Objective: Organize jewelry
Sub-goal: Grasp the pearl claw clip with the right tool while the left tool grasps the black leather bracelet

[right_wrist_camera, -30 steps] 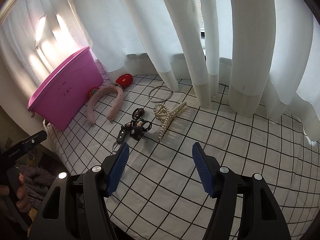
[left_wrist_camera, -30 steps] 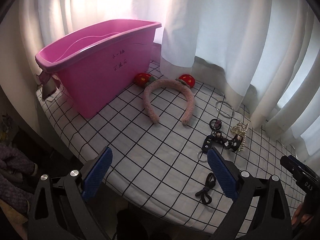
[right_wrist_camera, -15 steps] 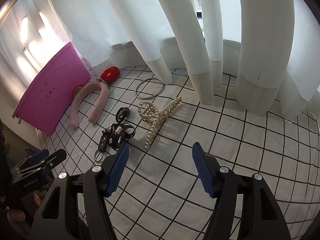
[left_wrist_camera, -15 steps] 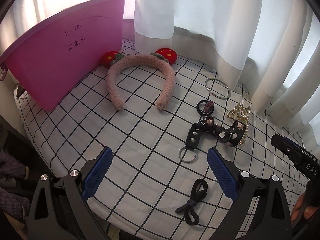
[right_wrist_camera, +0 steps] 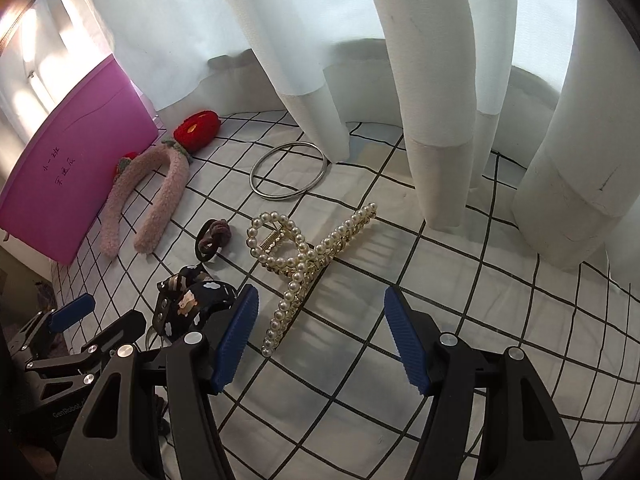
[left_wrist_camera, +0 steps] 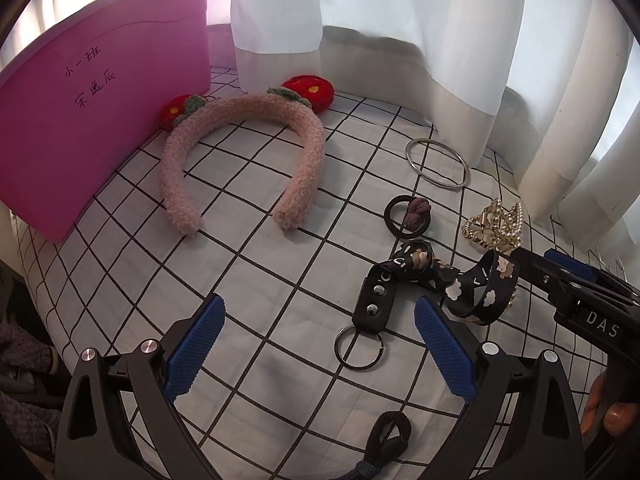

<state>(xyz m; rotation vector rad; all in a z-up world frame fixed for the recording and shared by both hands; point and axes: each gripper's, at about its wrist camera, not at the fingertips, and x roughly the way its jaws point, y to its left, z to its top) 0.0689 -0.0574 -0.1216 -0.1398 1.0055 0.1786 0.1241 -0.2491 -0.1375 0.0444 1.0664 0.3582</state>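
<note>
Jewelry lies spread on a white checked tablecloth (left_wrist_camera: 256, 280). My left gripper (left_wrist_camera: 316, 320) is open above a black cartoon-print strap with a key ring (left_wrist_camera: 376, 300), whose ring sits between the fingers untouched. My right gripper (right_wrist_camera: 320, 304) is open over the lower end of a pearl claw clip (right_wrist_camera: 304, 256), without contact. Also on the cloth are a pink plush headband with red strawberries (left_wrist_camera: 240, 148), a silver bangle (left_wrist_camera: 436, 160) and a black hair tie with a purple knot (left_wrist_camera: 408, 216). A second black hair tie (left_wrist_camera: 388, 440) lies near the cloth's front edge.
A pink plastic bin (left_wrist_camera: 100, 100) with handwriting on its side stands at the back left, against the headband. White curtains (right_wrist_camera: 440, 100) hang down onto the back of the cloth. The table's edge drops off on the left (left_wrist_camera: 36, 280). A person's fingers (left_wrist_camera: 604, 412) hold the right gripper.
Both grippers have come down and forward toward the cloth, so the strap and the pearl clip now lie close under their fingers. The bin's opening has left the view. Both grippers stay as wide as before.
</note>
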